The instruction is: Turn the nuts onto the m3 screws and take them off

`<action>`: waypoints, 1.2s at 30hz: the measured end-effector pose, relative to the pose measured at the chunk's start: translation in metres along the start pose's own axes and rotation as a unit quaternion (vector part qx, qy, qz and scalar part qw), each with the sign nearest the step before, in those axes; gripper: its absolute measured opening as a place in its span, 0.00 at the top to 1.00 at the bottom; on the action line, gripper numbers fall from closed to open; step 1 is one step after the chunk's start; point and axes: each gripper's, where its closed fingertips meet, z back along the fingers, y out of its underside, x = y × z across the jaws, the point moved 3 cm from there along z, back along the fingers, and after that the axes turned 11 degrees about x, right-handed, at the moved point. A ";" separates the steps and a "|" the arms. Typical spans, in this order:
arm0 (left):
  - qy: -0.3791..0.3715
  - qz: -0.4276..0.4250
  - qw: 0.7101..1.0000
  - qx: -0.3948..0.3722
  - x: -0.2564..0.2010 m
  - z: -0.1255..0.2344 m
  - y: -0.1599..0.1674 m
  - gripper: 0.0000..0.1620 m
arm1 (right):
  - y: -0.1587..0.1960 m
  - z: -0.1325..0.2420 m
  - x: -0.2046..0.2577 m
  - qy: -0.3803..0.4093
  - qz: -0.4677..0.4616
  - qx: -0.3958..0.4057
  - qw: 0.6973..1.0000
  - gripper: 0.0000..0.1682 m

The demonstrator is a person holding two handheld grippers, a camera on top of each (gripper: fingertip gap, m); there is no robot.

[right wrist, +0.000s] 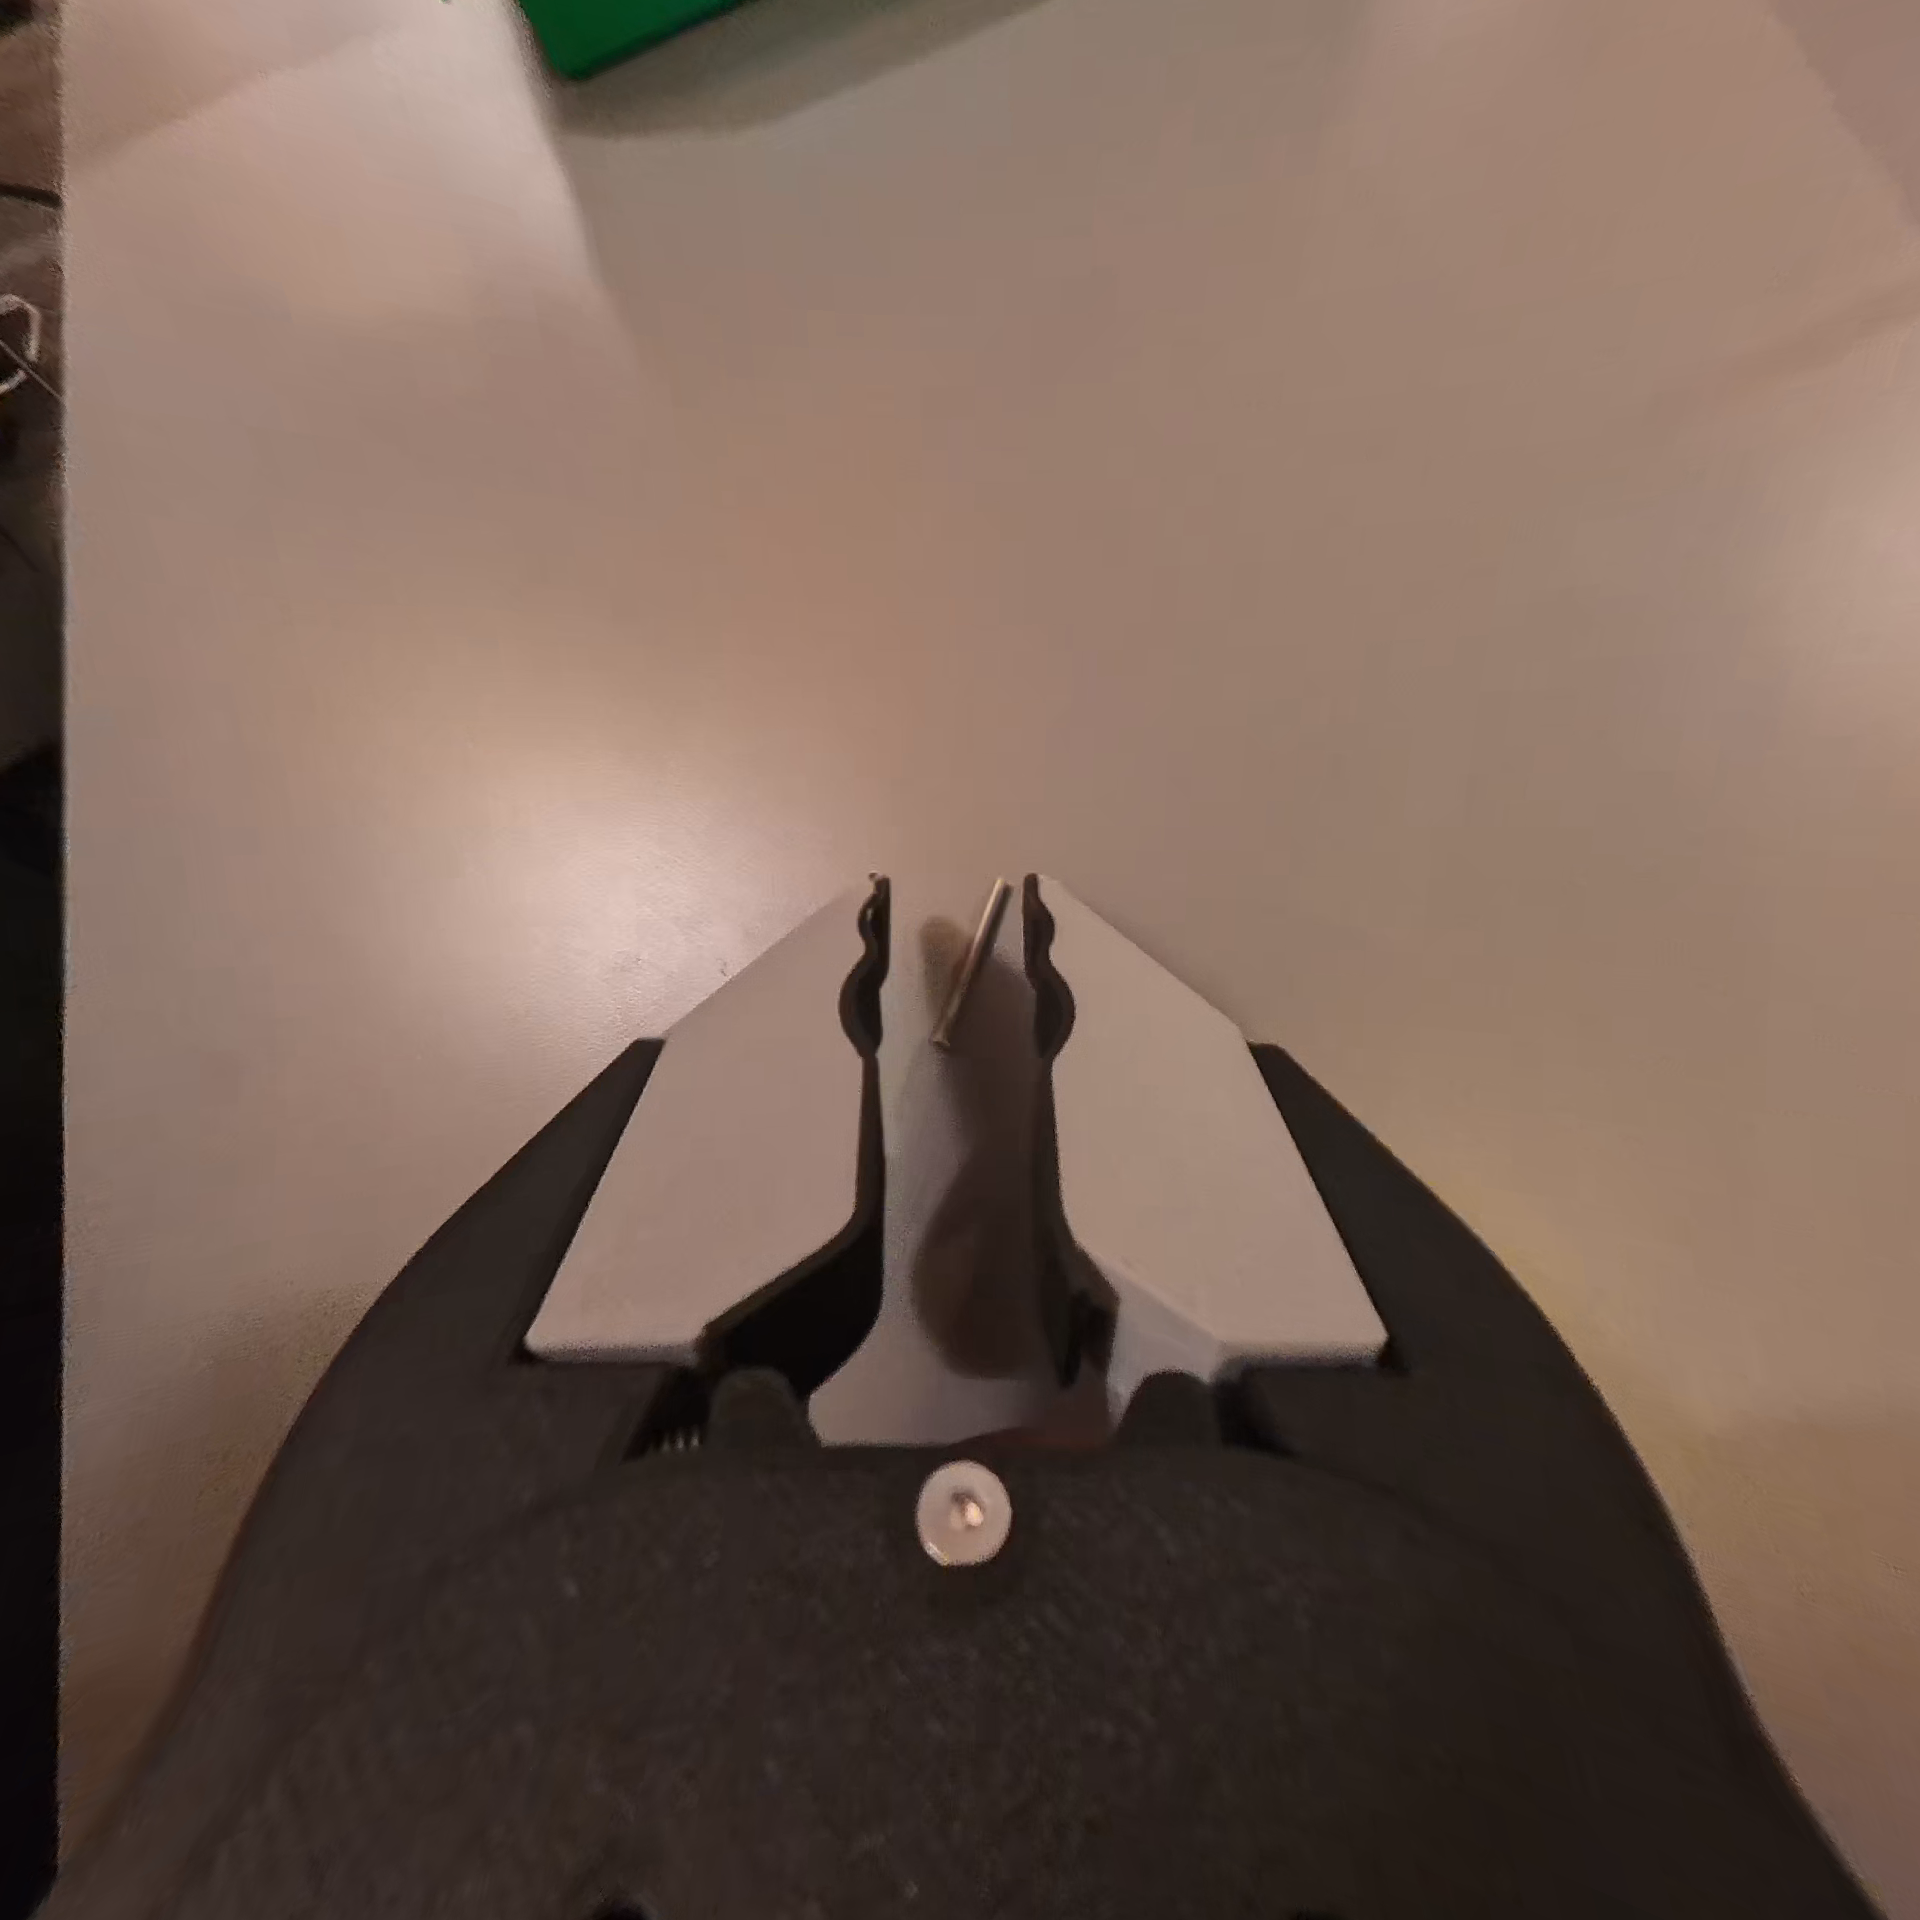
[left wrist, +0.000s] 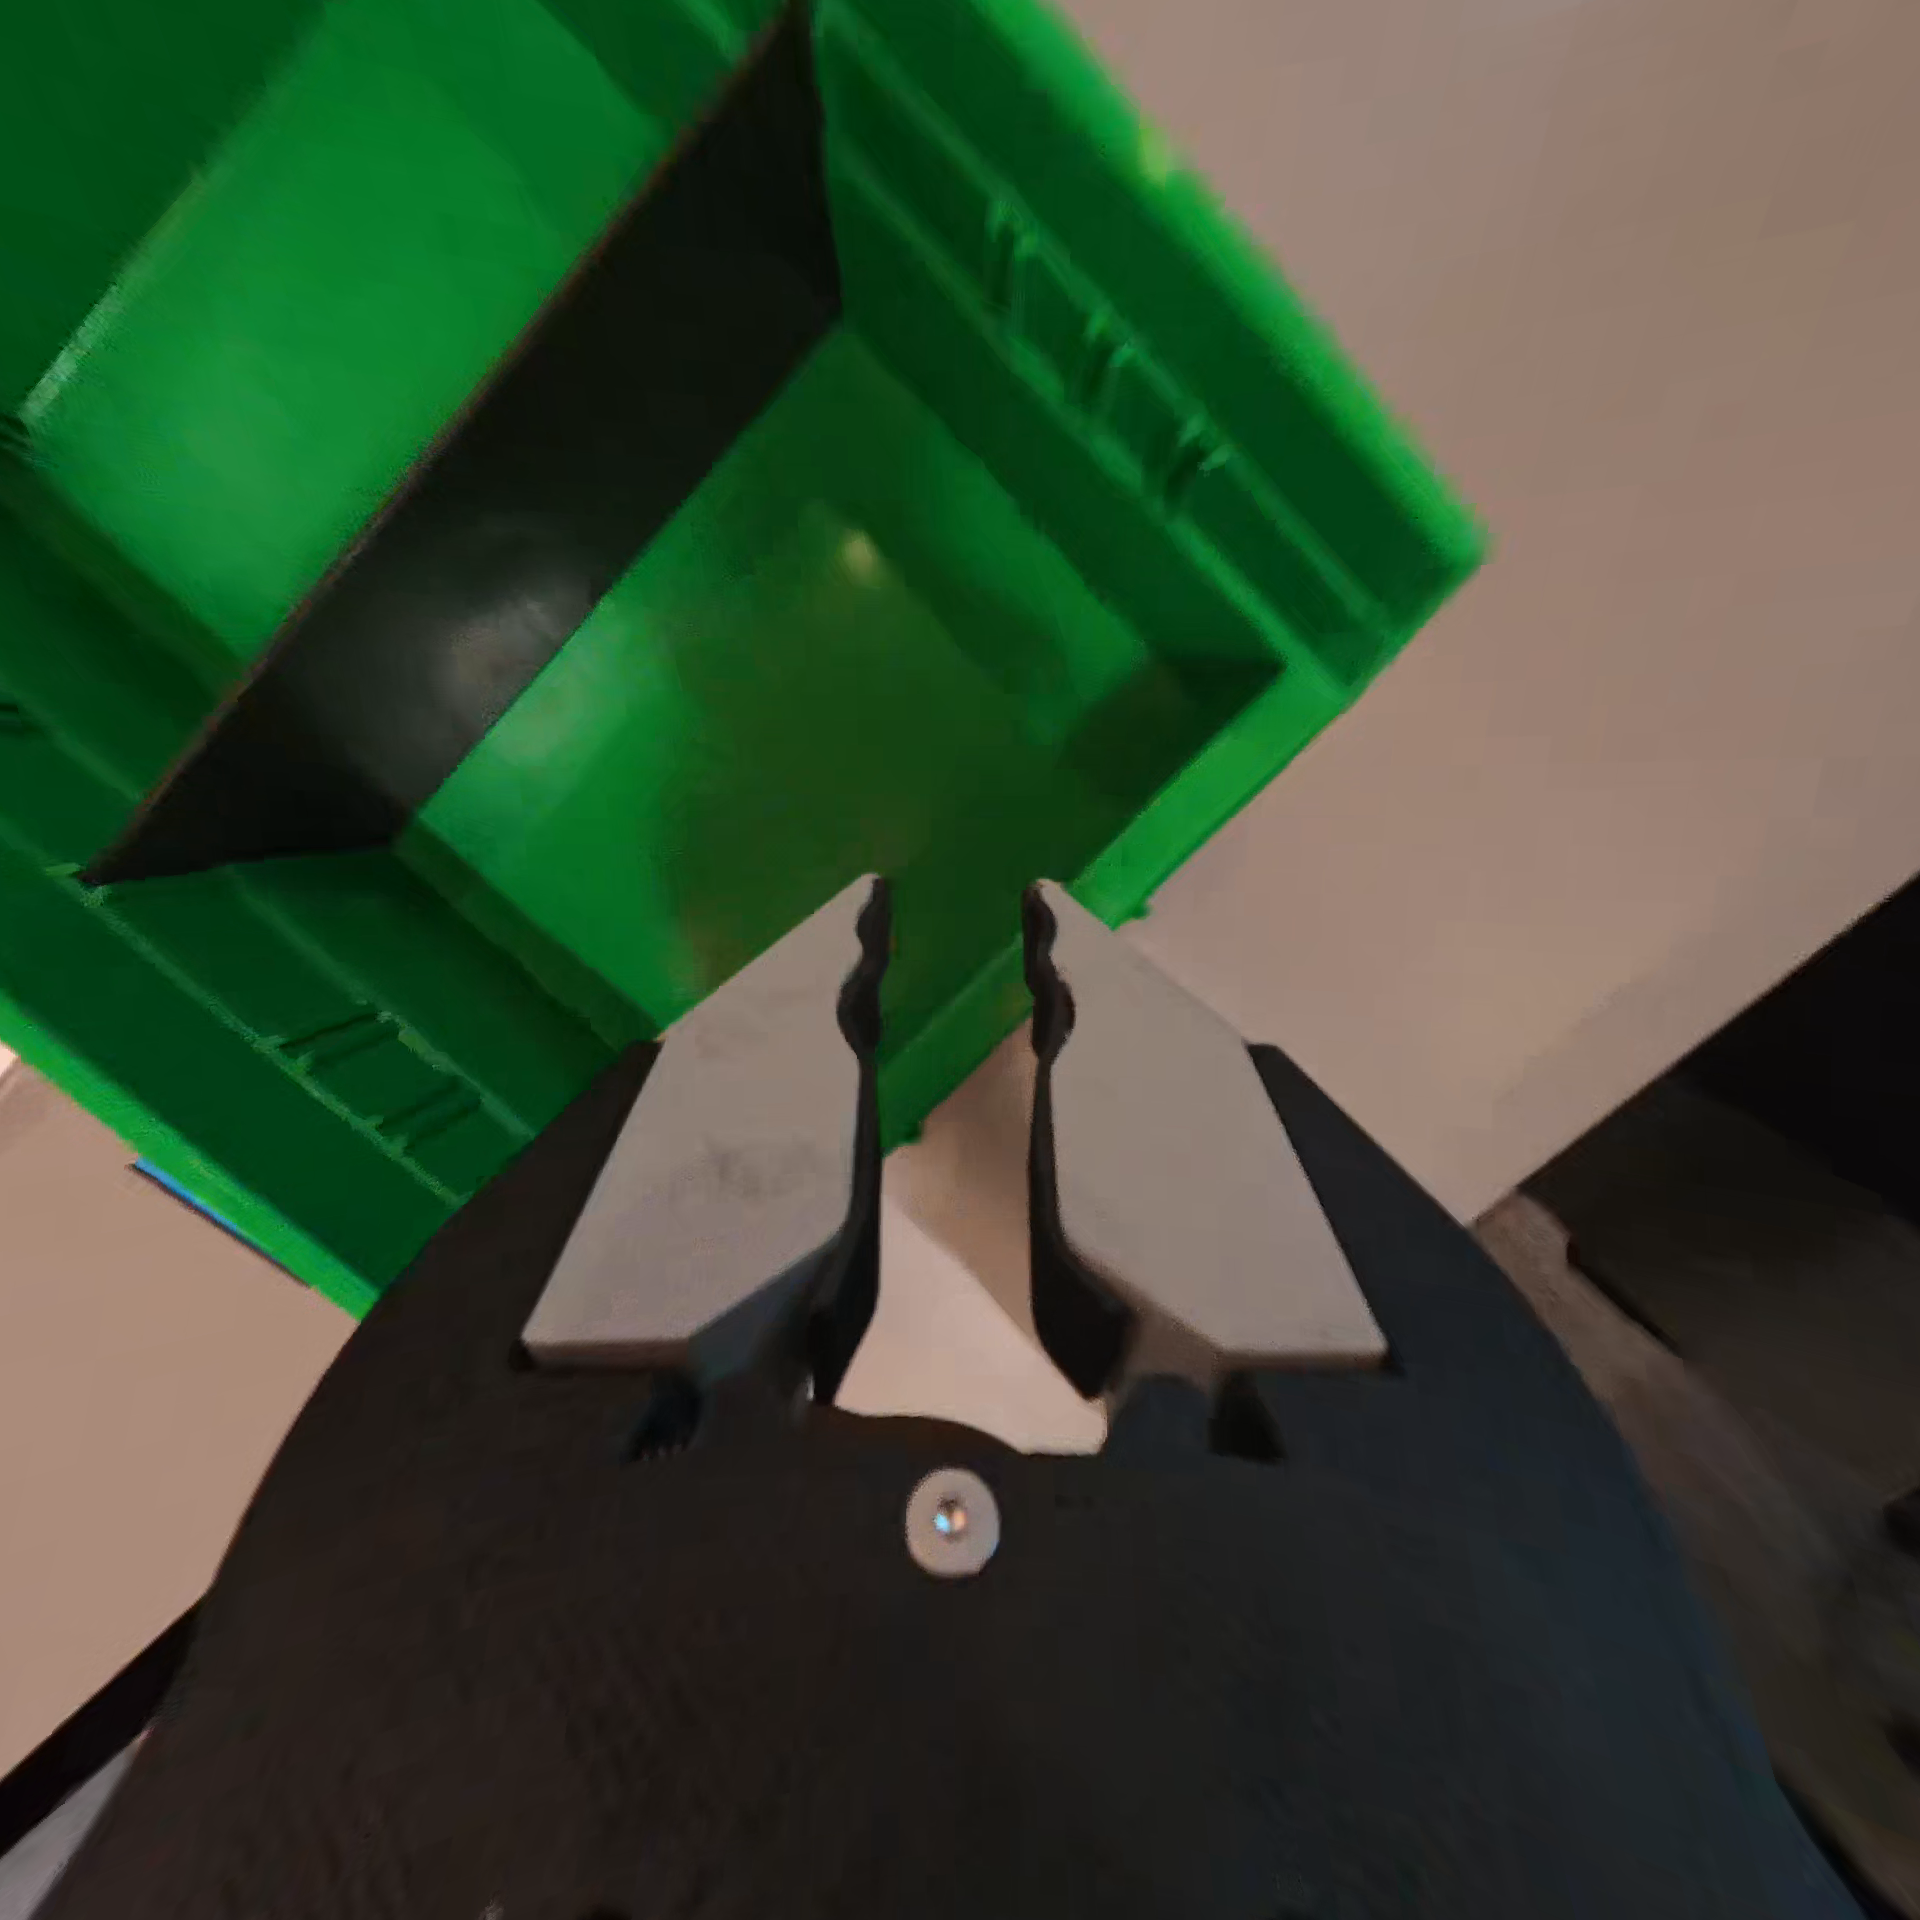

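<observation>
In the right wrist view a thin metal screw (right wrist: 970, 961) lies on the pale table, between my right gripper's (right wrist: 956, 904) two fingers. The fingers are apart and do not touch it. In the left wrist view my left gripper (left wrist: 956, 904) is open and empty, with its tips over the near corner of a green plastic bin (left wrist: 1351, 582). The bin has a black divider (left wrist: 582, 582) across it. The compartment in front of the tips holds a small bright speck (left wrist: 860, 551), too blurred to identify. No nut is clearly visible.
The pale table (right wrist: 1247, 520) spreads ahead of the right gripper. A corner of the green bin (right wrist: 623, 31) shows at its far edge. A dark table edge (right wrist: 31, 935) runs down the left. In the left wrist view a dark floor area (left wrist: 1766, 1143) lies beyond the table's right edge. About 35 cm separates my left fingertips from my right.
</observation>
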 end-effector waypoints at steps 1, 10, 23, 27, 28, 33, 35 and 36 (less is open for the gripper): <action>-0.004 -0.003 1.000 0.030 0.008 -0.009 0.003 0.85 | -0.001 0.002 0.001 -0.003 0.001 -0.006 1.000 0.87; 0.025 -0.033 0.989 0.141 0.036 -0.044 0.012 0.85 | -0.005 0.008 -0.004 0.008 0.014 -0.028 0.999 0.87; -0.003 -0.095 0.968 0.233 0.038 -0.067 0.024 0.90 | -0.005 0.004 -0.006 0.010 0.023 -0.030 0.999 0.86; -0.038 -0.110 0.961 0.250 0.042 -0.068 0.024 0.89 | -0.006 0.008 -0.006 0.008 0.019 -0.037 0.999 0.86; -0.044 -0.111 0.960 0.251 0.043 -0.068 0.024 0.87 | -0.007 0.008 -0.006 0.009 0.019 -0.039 0.999 0.86; -0.029 -0.102 0.964 0.244 0.039 -0.064 0.026 0.86 | -0.008 0.009 -0.004 0.015 0.027 -0.037 0.999 0.86; -0.007 -0.095 0.970 0.225 0.033 -0.062 0.024 0.86 | -0.007 0.009 -0.003 0.016 0.030 -0.035 0.999 0.86; 0.002 -0.092 0.972 0.218 0.031 -0.061 0.022 0.86 | -0.008 0.009 -0.002 0.015 0.031 -0.036 0.999 0.86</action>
